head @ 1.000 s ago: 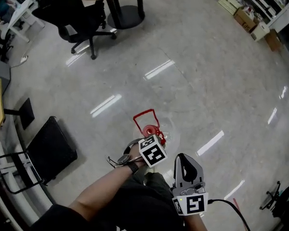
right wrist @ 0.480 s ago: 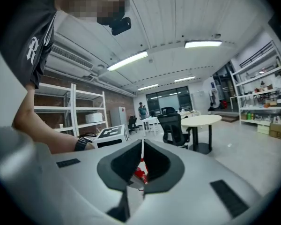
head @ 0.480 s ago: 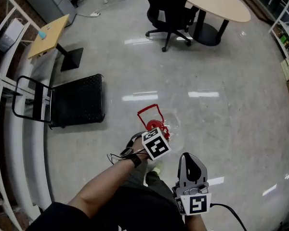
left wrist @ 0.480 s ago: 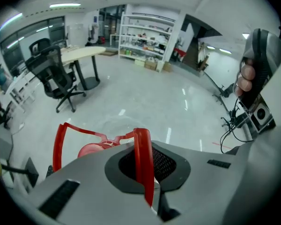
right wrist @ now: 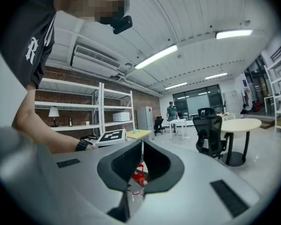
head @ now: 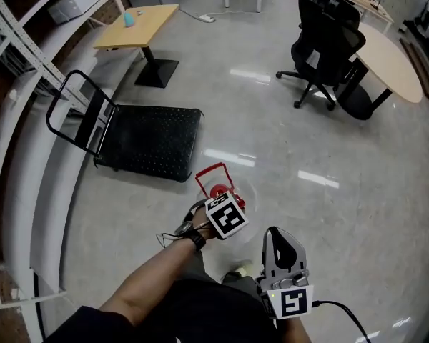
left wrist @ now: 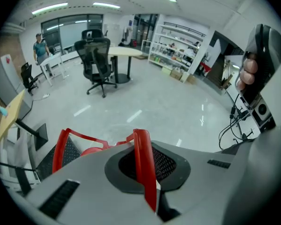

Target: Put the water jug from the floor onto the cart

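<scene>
**While my left tool holds the jug by its handle, the cart lies just ahead**

As I look down from the head view, my left forearm (head: pixel 154 274) is nearest, with a dark band at the wrist. Beside it, at the right, my right tool (right wrist: pixel 141 143) has its jaws together at the tips and nothing is caught in them. Through the opening under its tips I see only the red parts of the jug further away.

A little ahead, my left tool (left wrist: pixel 140 137) is clamped on the red handle (left wrist: pixel 141 165), which runs straight between its two jaws. The water jug (head: pixel 220 191) is under this tool, with its red cap up and its clear body hard to see against the shiny floor (head: pixel 293 191). It is over bare floor, not on the cart. I cannot tell if its base touches the floor.

Just beyond the jug is the cart (head: pixel 154 140), a flat black platform with its push bar standing up at the far left end. The jug is near the cart's closest edge. White shelving (head: pixel 14 145) runs along the left side.

Further away a small wooden worktop (head: pixel 139 26) carries a small blue-green thing. To the right, a black office chair (head: pixel 329 45) stands against a round worktop (head: pixel 393 66). A person (left wrist: pixel 39 48) stands at the far end of the room.
</scene>
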The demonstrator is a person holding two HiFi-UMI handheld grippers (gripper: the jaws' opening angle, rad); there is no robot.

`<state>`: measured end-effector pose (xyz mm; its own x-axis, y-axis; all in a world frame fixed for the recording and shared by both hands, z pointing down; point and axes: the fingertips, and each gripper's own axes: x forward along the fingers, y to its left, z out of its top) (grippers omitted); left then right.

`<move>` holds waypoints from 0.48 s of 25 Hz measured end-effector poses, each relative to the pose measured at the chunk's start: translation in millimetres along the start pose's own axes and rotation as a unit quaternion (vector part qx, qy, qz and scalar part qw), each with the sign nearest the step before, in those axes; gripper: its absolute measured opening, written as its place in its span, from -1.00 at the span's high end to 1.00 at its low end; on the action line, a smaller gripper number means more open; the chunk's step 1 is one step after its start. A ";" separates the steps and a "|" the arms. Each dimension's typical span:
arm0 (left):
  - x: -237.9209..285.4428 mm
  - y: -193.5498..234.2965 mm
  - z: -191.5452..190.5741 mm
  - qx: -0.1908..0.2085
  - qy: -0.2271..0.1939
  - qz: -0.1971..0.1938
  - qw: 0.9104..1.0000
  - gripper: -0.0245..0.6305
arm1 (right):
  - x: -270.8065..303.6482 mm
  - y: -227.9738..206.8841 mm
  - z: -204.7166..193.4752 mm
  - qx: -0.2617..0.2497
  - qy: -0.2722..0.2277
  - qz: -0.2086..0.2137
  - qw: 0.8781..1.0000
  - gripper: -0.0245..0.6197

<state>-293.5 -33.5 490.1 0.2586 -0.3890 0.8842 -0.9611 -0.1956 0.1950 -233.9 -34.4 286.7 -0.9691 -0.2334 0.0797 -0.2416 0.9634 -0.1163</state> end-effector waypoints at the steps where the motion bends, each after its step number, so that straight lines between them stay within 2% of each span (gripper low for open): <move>1: -13.1 21.0 -14.7 -0.006 -0.002 0.002 1.000 0.92 | 21.9 19.6 2.1 -0.002 0.000 0.007 1.000 0.91; 8: -98.6 171.9 -111.5 -0.027 -0.010 0.015 0.999 0.92 | 177.3 157.3 13.5 -0.003 -0.012 0.052 0.999 0.91; 12: -141.2 251.0 -154.5 -0.048 -0.013 0.033 0.998 0.92 | 250.0 219.9 17.4 -0.008 -0.009 0.091 0.996 0.91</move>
<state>-586.3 111.5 479.8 0.1964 -0.4209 0.8856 -0.9805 -0.0829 0.1781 -530.2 116.8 263.8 -0.9975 -0.0566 0.0417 -0.0610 0.9919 -0.1118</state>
